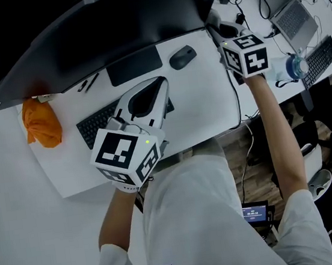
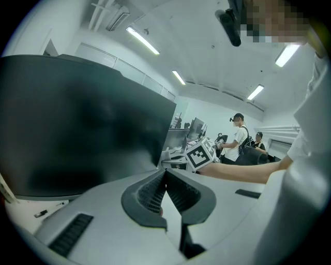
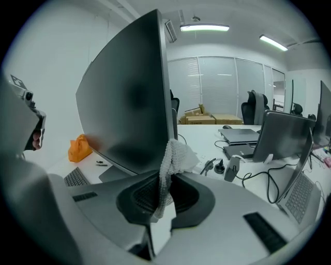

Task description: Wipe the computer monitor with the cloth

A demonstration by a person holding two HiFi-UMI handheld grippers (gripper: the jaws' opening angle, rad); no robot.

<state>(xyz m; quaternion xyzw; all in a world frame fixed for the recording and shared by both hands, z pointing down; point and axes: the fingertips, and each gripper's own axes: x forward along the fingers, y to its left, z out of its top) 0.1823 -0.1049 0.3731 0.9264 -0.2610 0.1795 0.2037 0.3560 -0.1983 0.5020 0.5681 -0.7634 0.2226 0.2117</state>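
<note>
The white cloth (image 3: 170, 160) hung pinched in the closed right tongs (image 3: 164, 181), just beside the monitor (image 3: 124, 98) at the worktop's (image 1: 204, 99) far edge. The left tongs (image 2: 165, 178) were closed on nothing. With so little cloth forward, bare tong tips might scratch the screen.

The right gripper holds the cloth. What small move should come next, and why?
Probably move the right gripper to the left, to bring the cloth onto the monitor screen. Its jaws are shut on the cloth, which sits by the screen's right edge and seems not yet on the glass.
</note>
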